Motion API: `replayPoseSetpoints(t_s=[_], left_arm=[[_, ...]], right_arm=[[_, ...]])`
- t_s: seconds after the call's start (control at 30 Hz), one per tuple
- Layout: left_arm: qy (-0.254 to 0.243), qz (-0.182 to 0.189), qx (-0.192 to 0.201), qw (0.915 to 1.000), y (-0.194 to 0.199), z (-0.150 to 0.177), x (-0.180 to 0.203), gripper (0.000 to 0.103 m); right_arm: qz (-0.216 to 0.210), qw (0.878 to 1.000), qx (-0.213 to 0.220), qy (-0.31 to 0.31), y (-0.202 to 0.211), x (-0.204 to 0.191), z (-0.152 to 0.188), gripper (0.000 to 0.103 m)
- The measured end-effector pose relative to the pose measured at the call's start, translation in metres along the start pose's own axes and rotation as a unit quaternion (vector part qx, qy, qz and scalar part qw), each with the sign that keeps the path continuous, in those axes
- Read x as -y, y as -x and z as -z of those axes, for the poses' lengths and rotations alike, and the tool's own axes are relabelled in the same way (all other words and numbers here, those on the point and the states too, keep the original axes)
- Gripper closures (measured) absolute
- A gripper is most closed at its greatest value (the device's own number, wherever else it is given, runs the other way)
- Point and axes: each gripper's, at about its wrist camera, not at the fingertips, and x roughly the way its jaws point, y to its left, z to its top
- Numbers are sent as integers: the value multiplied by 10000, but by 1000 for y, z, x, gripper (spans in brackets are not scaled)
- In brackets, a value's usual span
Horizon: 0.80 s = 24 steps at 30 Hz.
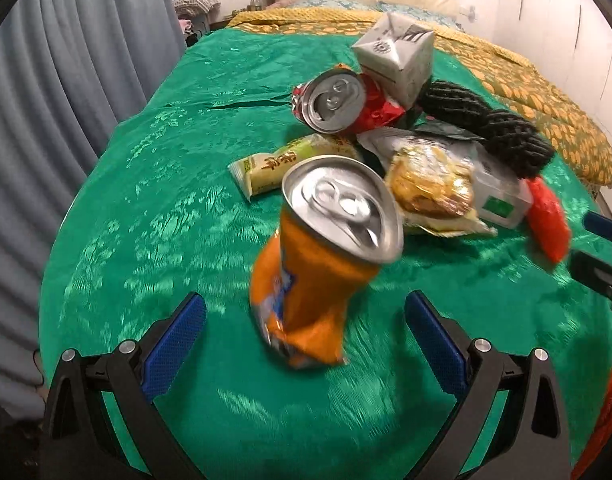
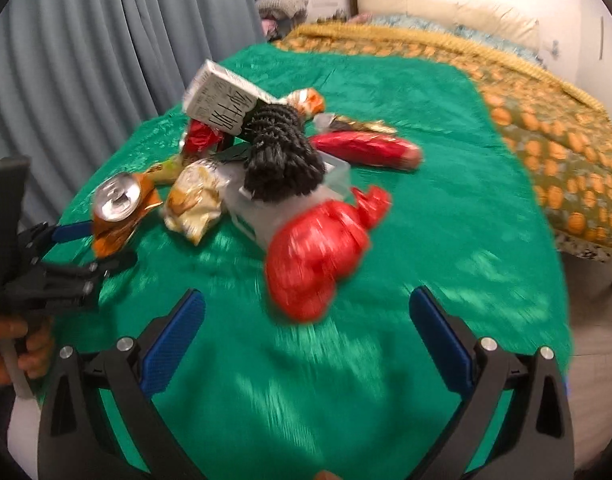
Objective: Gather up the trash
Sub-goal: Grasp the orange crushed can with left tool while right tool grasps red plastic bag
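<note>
A crushed orange can (image 1: 318, 264) stands upright on the green cloth (image 1: 165, 184), just ahead of my left gripper (image 1: 305, 302). That gripper is open, with its blue pads on either side of the can and not touching it. In the right wrist view the same orange can (image 2: 117, 208) sits by the left gripper (image 2: 81, 248). My right gripper (image 2: 308, 300) is open, and a crumpled red plastic bag (image 2: 318, 248) lies a little beyond its fingertips. The trash pile behind holds a red can (image 1: 346, 104), a grey carton (image 1: 398, 56) and a yellow snack packet (image 1: 430, 184).
The pile also has a black knitted piece (image 2: 281, 156), a clear plastic box (image 2: 273, 208), a long red packet (image 2: 366, 148) and a green-yellow packet (image 1: 281, 168). A grey curtain (image 1: 65, 100) hangs at the left. An orange-patterned blanket (image 2: 554, 152) covers the bed's right side. A hand (image 2: 9, 344) holds the left gripper.
</note>
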Motion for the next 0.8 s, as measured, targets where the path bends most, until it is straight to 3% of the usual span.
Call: replayPoseSetpoints(t_s=[0.1, 0.17, 0.2, 0.23, 0.3, 0.37, 0.4, 0.67, 0.8], left_arm=[[49, 0, -75, 10000, -9, -6, -3, 6], [125, 105, -85, 9998, -11, -7, -5, 12], [150, 150, -91, 9997, -12, -8, -5, 16], [149, 158, -75, 9997, -13, -9, -5, 19], [94, 229, -9, 9997, -11, -9, -3, 35], [48, 304, 29, 9995, -7, -7, -1, 50], [28, 330, 39, 9994, -6, -5, 1, 51], [219, 979, 29, 9950, 35, 29, 17, 52], [240, 1159, 26, 9930, 58, 58, 33, 49]], right_arm=[[-99, 9994, -186, -273, -19, 5, -9, 5], [-103, 9991, -199, -372, -22, 12, -11, 24], [-150, 9988, -216, -417, -23, 15, -11, 43], [-172, 9986, -190, -453, -20, 18, -10, 47], [-211, 9989, -154, -401, -15, 20, -6, 54], [-332, 9987, -110, -371, -5, 25, -1, 55], [-443, 9984, -85, -334, 4, 26, 3, 55], [-992, 9928, -361, 569, 57, 24, 36, 55], [-740, 9905, -635, 972, 64, 25, 63, 55]])
